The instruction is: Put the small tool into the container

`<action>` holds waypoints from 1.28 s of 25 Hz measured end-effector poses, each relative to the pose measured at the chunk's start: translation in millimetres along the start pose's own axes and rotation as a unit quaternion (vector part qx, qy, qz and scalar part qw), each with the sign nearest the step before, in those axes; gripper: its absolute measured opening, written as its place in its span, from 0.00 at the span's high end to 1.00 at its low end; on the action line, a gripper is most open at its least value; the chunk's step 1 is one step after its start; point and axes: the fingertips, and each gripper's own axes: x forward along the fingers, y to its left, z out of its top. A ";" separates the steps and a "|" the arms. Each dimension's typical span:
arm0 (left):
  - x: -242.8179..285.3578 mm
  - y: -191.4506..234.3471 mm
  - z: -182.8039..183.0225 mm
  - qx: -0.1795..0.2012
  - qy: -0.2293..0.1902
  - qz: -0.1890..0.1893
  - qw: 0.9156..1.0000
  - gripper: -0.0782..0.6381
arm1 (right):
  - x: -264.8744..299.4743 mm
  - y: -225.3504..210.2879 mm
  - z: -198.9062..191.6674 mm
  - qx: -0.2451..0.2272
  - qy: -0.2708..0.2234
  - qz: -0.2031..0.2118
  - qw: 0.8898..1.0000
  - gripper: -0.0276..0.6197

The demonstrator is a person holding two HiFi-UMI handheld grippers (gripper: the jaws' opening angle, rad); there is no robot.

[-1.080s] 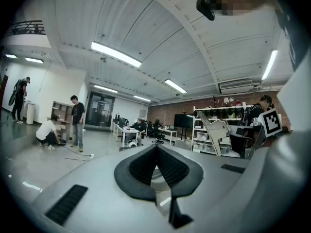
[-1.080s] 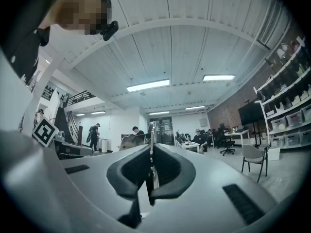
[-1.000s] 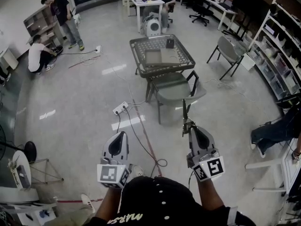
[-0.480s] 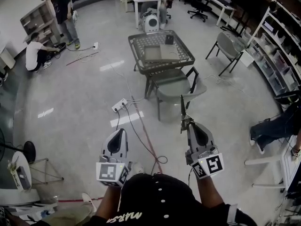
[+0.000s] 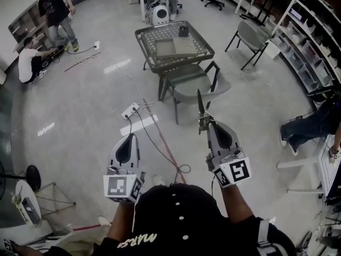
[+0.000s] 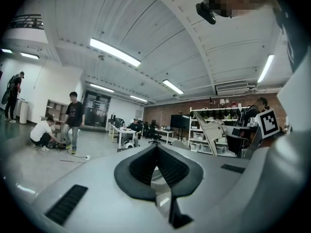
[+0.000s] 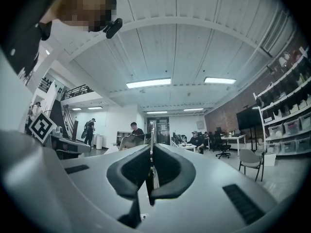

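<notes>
White lettering [image 5: 139, 241] on the person's black shirt [image 5: 181, 217], seen upside down, reads roughly "MARS"; nothing else is legible.

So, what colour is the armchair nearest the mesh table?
The armchair is grey-green; the head view shows it best.

Grey chair [image 5: 194, 87] drawn up at the near side of the mesh worktop [image 5: 149, 41], blocking the straight way in. Nearer than that, bare polished floor [image 5: 80, 121], crossed by a power strip [image 5: 129, 111] and loose cables [image 5: 183, 169]. Left of the worktop, broad open floor out to a standing person [image 5: 53, 7] and a crouching one [image 5: 26, 63]. Right of the worktop, a second chair [image 5: 249, 36], then storage racks [image 5: 319, 36] and a seated person's legs [image 5: 303, 129]. On the worktop, a flat board [image 5: 176, 47] and a dark container [image 5: 183, 31] at the far edge, open air above.
</notes>
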 end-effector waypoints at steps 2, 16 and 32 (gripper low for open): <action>2.4 6.1 1.8 0.005 0.000 -0.006 1.000 0.86 | 6.5 2.8 -2.4 -0.008 0.002 -0.004 1.000 0.93; 7.2 34.5 -4.6 0.005 0.008 -0.016 1.000 0.86 | 24.7 13.3 -10.4 -0.001 0.006 -0.019 1.000 0.93; 108.0 76.3 -6.4 0.003 0.018 0.017 1.000 0.86 | 121.0 -58.8 -41.0 0.026 0.009 -0.016 0.999 0.93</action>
